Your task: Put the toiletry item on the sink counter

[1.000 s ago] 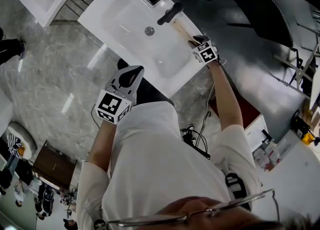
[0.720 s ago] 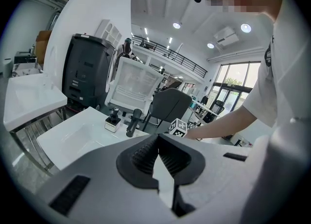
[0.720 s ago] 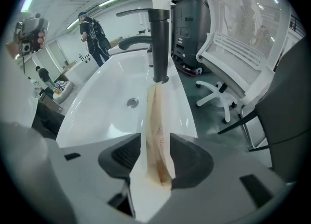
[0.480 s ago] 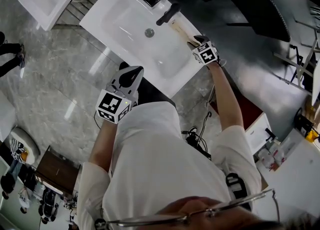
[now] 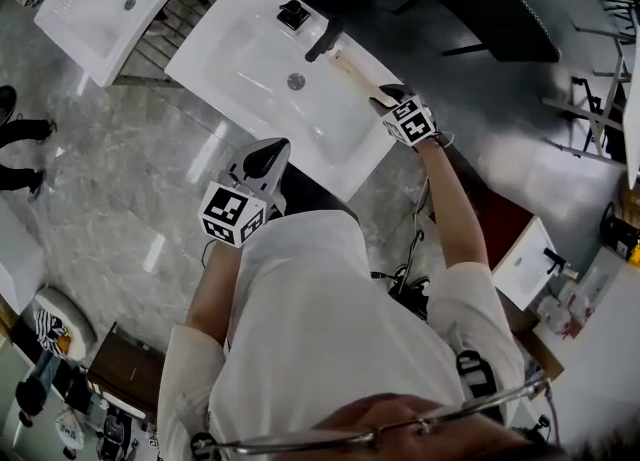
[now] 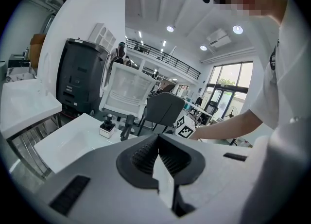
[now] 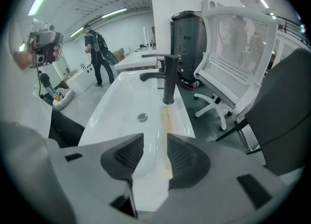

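1. The toiletry item [image 5: 355,74] [image 7: 166,121] is a long, pale, flat strip; I cannot tell what kind. It lies along the narrow ledge of the sink counter [image 5: 372,139] and runs from the foot of the faucet [image 5: 322,39] toward the person.
2. The right gripper [image 5: 392,99] [image 7: 155,139] hangs over the strip's end farthest from the faucet. Its jaws are apart and closing. That end shows in the gap, but no pad presses on it, so the counter seems to carry it.
3. The left gripper [image 5: 272,147] [image 6: 158,143] waits well back from the faucet, off the basin's front edge. Its jaws are together on nothing, probably because this step needs one tool.
4. Lying lengthwise beside the faucet likely keeps the strip from sliding into the basin. The placing looks done; only lifting the right gripper away remains.
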`<state>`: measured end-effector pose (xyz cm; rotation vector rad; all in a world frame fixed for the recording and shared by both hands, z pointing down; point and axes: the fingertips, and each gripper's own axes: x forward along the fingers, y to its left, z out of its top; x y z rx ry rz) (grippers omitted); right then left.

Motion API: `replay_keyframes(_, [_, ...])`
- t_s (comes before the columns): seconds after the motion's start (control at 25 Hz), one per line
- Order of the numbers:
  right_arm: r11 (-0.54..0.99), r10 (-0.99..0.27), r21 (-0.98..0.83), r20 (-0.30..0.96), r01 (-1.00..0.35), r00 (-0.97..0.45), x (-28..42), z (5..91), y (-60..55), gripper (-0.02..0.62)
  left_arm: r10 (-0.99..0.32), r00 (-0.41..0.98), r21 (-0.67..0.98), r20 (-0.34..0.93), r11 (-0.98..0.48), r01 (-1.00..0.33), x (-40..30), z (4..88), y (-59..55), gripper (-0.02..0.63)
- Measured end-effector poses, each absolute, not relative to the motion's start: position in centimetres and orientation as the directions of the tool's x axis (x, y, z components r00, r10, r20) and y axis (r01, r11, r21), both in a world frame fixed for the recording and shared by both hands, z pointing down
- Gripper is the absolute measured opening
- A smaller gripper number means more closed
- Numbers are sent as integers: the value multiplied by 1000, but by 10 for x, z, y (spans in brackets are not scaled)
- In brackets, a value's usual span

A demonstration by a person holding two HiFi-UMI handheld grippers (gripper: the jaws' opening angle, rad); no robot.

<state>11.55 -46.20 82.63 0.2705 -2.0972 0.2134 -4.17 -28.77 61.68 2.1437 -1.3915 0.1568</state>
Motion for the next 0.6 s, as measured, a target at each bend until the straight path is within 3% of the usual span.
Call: replay_keyframes(0.6, [849,-310,0,810,-529,-498,121,730,-394,58,-683,643,397,346,-514,-760,-56,594,-287,3])
